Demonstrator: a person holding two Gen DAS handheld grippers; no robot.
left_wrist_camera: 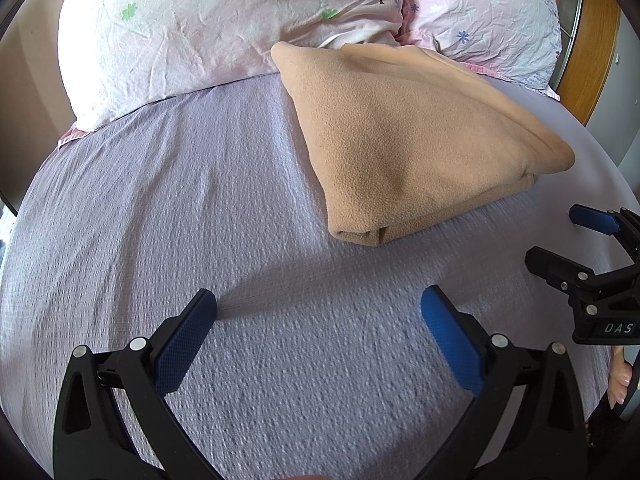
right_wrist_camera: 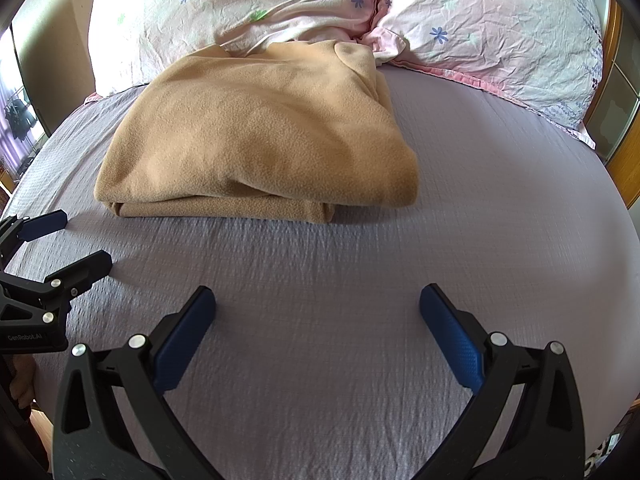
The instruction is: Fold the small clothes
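A tan fleece garment (left_wrist_camera: 404, 140) lies folded in a thick pile on the lilac bed sheet (left_wrist_camera: 200, 200), its far edge against the pillows. It also shows in the right wrist view (right_wrist_camera: 260, 140). My left gripper (left_wrist_camera: 318, 308) is open and empty, above the sheet, short of the pile and to its left. My right gripper (right_wrist_camera: 318, 306) is open and empty, short of the pile and to its right. Each gripper shows at the side of the other's view: the right one (left_wrist_camera: 560, 236) and the left one (right_wrist_camera: 80, 240).
Two pink floral pillows (left_wrist_camera: 192, 24) (right_wrist_camera: 500, 28) lie across the head of the bed. A wooden headboard (left_wrist_camera: 588, 60) stands at the right. The lilac sheet (right_wrist_camera: 500, 200) spreads around the pile. A window (right_wrist_camera: 16, 120) is at the far left.
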